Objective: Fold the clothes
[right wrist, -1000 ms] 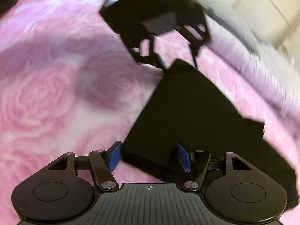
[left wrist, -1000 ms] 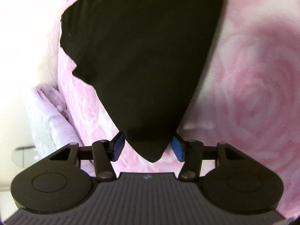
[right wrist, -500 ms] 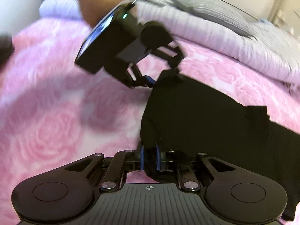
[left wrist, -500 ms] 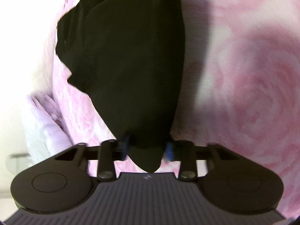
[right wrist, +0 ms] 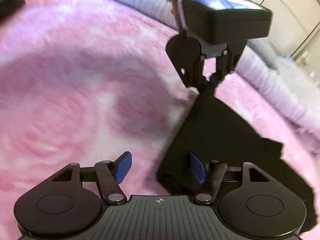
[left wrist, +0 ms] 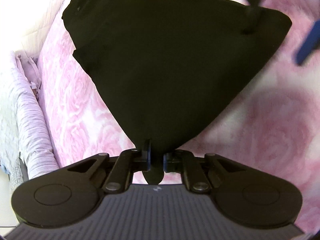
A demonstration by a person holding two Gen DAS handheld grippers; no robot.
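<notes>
A black garment (left wrist: 170, 70) lies on a pink rose-patterned blanket (left wrist: 270, 130). My left gripper (left wrist: 155, 158) is shut on a corner of the garment, which hangs down between the pads. In the right wrist view the left gripper (right wrist: 210, 80) pinches that corner of the garment (right wrist: 216, 132) and lifts it. My right gripper (right wrist: 162, 167) is open, with its right pad beside the garment's near corner and its left pad over the blanket (right wrist: 70, 100). A blurred blue pad (left wrist: 308, 42) of the right gripper shows at the right edge of the left wrist view.
A lilac ribbed quilt (left wrist: 30, 130) runs along the bed's left edge, and also shows behind the blanket in the right wrist view (right wrist: 280, 80). White cupboard doors (right wrist: 290, 10) stand behind the bed.
My left gripper closed on the garment corner and lifted it. My right gripper, shut on the near corner half a second ago, has opened and let go.
</notes>
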